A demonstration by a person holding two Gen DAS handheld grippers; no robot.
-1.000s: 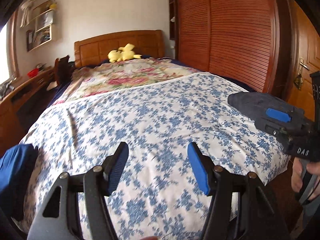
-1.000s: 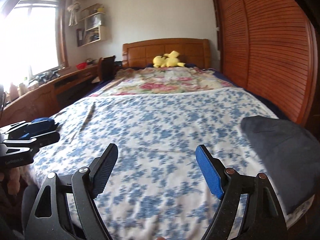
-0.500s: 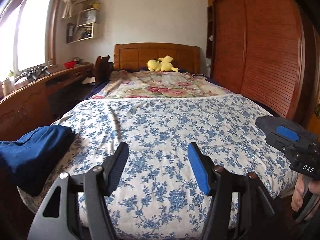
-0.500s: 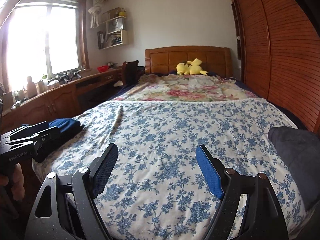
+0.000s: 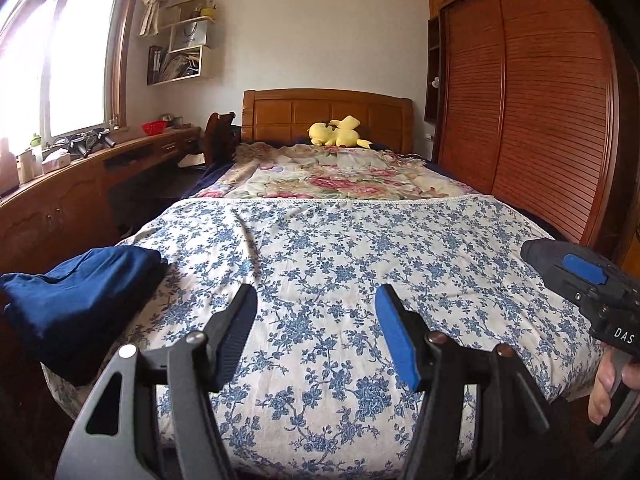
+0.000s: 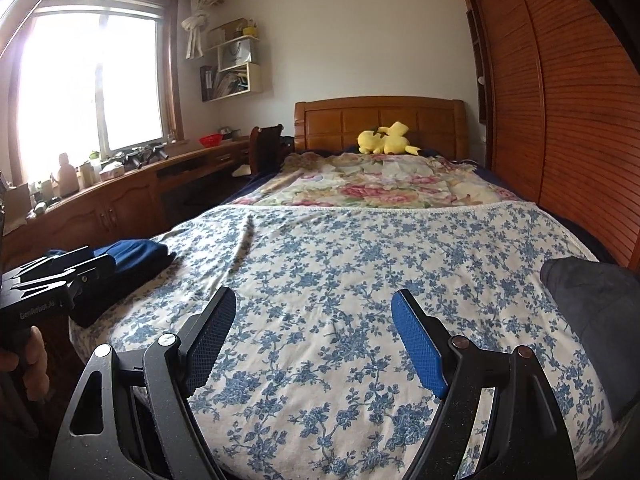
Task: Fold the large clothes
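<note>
A folded navy blue garment [image 5: 80, 292] lies on the near left corner of the bed; it also shows in the right wrist view [image 6: 136, 260]. A dark grey garment [image 6: 592, 304] lies in a heap on the near right corner. My left gripper [image 5: 316, 332] is open and empty, held above the foot of the bed. My right gripper [image 6: 312, 340] is open and empty too, to the right of the left one. Each gripper shows at the edge of the other's view. Neither touches any cloth.
The bed is covered by a blue-flowered white spread [image 5: 360, 256] with a pink floral blanket [image 5: 332, 176] behind it and a yellow plush toy [image 5: 338, 132] at the headboard. A wooden desk [image 5: 60, 200] runs along the left, a slatted wardrobe [image 5: 552, 120] along the right.
Both grippers have drawn back and levelled, so the views now show more of the room. The navy garment has come fully into the left view. Both stay open.
</note>
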